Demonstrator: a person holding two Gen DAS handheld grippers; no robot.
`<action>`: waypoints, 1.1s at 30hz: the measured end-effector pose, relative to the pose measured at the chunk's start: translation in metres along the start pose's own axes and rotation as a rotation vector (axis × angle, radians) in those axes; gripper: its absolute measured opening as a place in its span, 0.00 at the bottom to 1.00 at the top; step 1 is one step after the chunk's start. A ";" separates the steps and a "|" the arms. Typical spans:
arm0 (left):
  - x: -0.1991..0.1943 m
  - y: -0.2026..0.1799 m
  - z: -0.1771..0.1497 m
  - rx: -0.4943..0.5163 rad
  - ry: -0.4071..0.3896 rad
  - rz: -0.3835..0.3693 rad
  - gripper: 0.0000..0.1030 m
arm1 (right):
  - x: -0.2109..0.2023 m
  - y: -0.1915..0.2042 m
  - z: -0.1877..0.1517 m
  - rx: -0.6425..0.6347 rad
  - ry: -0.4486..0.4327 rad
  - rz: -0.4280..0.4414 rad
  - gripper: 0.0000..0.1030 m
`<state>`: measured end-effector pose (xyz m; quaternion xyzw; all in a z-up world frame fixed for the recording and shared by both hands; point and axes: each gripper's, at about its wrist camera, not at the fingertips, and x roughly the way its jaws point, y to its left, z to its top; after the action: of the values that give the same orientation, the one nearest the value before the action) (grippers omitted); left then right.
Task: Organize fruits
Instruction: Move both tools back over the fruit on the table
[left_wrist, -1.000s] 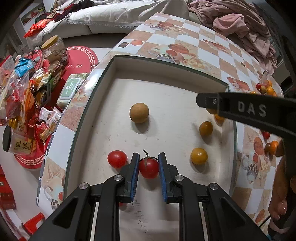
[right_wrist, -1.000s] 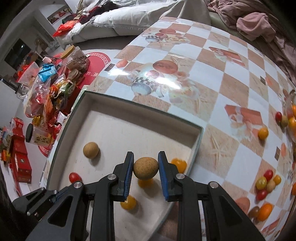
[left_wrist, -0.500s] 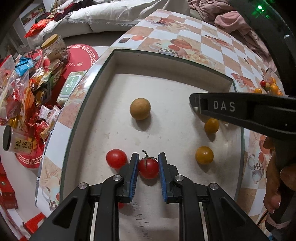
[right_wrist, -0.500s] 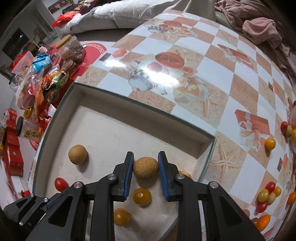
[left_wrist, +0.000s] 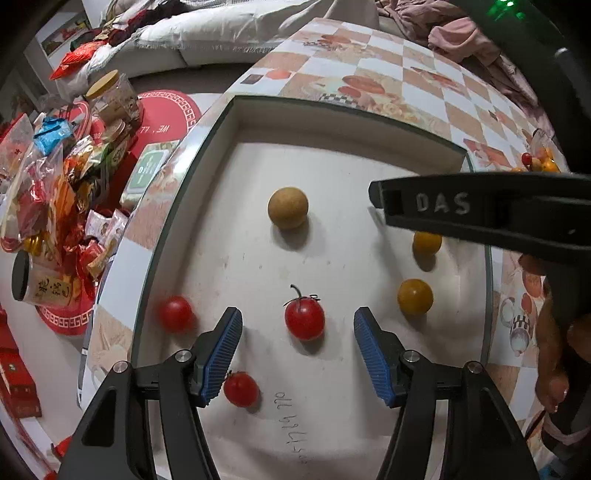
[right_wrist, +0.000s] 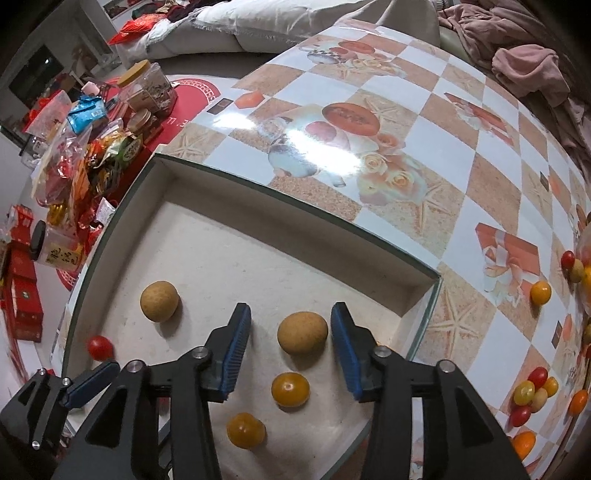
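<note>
Both grippers gape wide, holding nothing: left gripper (left_wrist: 298, 338) around the stemmed tomato (left_wrist: 304, 319), right gripper (right_wrist: 290, 349) around the brown fruit (right_wrist: 302, 333), seemingly resting in the tray (right_wrist: 236, 192). Lift straight out, don't nudge.

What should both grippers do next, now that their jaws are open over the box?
Probably lift both clear and head for the loose fruit pile. The left gripper stands open around the stemmed red tomato, the right gripper around a tan fruit; both lie on the box floor, untouched.
</note>
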<state>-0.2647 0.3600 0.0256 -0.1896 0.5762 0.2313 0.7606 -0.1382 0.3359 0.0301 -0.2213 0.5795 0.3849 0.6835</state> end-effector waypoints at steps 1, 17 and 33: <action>0.000 0.000 -0.001 0.001 0.002 0.001 0.63 | -0.002 0.000 0.000 0.003 -0.003 0.004 0.53; -0.020 -0.020 -0.005 0.076 0.000 0.041 0.63 | -0.058 -0.036 -0.021 0.158 -0.098 0.062 0.80; -0.053 -0.124 0.024 0.267 -0.066 -0.060 0.63 | -0.112 -0.165 -0.120 0.456 -0.131 -0.045 0.80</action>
<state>-0.1870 0.2648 0.0855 -0.0962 0.5707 0.1356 0.8042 -0.0871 0.1157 0.0865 -0.0487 0.6007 0.2422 0.7603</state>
